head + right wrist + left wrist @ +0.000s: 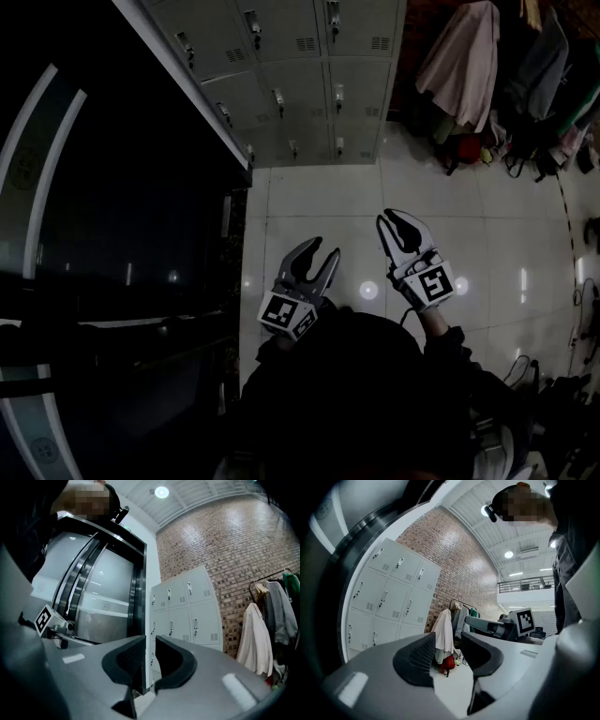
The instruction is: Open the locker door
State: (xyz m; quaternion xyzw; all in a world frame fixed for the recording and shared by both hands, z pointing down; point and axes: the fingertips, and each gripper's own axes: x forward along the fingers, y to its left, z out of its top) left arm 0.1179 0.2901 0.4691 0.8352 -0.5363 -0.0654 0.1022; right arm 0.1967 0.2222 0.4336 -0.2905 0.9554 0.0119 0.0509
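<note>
A bank of grey lockers [300,84] stands against the far wall, every door closed, each with a small handle. It also shows as lockers [389,597] in the left gripper view and as lockers [187,611] in the right gripper view. Both grippers hover over the white tiled floor [319,197], well short of the lockers. My left gripper [319,251] is open and empty; its jaws [447,641] stand clearly apart. My right gripper [396,217] holds nothing; its jaws [150,641] are only a narrow slit apart.
A dark curved glass enclosure [112,216] fills the left side, close to the left gripper. A clothes rack with hanging coats [469,66] and bags [525,155] stands at the back right. Cables [581,309] lie along the right edge.
</note>
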